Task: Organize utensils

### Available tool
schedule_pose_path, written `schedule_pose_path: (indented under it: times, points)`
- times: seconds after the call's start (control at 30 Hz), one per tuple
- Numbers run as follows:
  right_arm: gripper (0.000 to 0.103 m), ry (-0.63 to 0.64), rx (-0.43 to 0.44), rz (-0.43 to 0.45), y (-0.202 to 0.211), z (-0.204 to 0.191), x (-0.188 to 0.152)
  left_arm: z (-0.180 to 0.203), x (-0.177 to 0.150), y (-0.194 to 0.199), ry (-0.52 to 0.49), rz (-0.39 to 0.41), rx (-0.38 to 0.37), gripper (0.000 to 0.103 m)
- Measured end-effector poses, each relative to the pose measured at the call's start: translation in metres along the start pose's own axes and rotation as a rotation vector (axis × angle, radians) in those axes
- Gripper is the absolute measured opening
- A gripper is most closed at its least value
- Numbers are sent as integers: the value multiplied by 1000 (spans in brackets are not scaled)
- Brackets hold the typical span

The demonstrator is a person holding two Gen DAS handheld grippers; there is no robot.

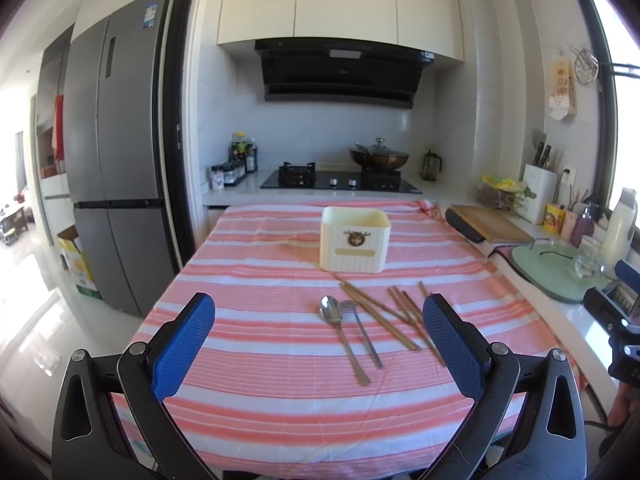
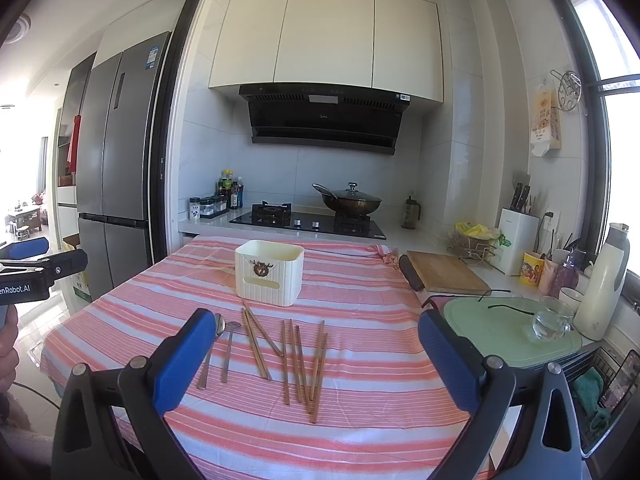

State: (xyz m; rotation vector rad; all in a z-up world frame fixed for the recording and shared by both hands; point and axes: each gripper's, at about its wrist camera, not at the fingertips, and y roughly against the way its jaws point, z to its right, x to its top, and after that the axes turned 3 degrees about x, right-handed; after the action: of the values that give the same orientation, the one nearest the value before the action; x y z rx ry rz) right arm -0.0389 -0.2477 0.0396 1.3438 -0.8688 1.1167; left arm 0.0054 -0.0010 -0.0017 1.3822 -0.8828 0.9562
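Ahead of both my tongs: cream utensil holder (image 2: 269, 273) upright on striped tablecloth (image 1: 280, 392), looks empty. Between holder and tongs: two spoons (image 1: 347, 330), chopsticks (image 2: 298, 362) loose on cloth, none stowed. Left tongs (image 1: 318, 344) spread, empty. Right tongs (image 2: 316, 358) spread, empty. Task unstarted; all utensils remain.

The left gripper (image 2: 44, 270) body reads "enRobot.AI", cut off at the edge. The range hood (image 2: 324, 120) logo is too small to read.
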Motion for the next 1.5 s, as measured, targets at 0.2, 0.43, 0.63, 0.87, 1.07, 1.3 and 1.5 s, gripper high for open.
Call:
schedule_pose_path:
  times: [0.2, 0.43, 0.63, 0.87, 1.07, 1.3, 1.5]
  points:
    - [103, -1, -1, -5, -2, 0, -1, 0, -1, -1, 2, -4, 1, 103]
    - [103, -1, -5, -6, -3, 1, -3, 1, -2, -3, 2, -7, 3, 103]
    - [103, -2, -7, -10, -6, 1, -5, -1, -3, -6, 7, -12, 6, 103]
    - [103, -4, -13, -14, -10, 2, -8, -1, -4, -14, 8, -26, 17, 103]
    - [103, -7, -17, -35, -20, 4, -11, -4, -5, -25, 12, -45, 29, 103]
    - [103, -10, -31, -51, -41, 10, -14, -2, -11, -58, 10, -96, 35, 103]
    - [103, -13, -73, -93, -73, 26, -26, 6, -21, -102, 4, -163, 17, 103]
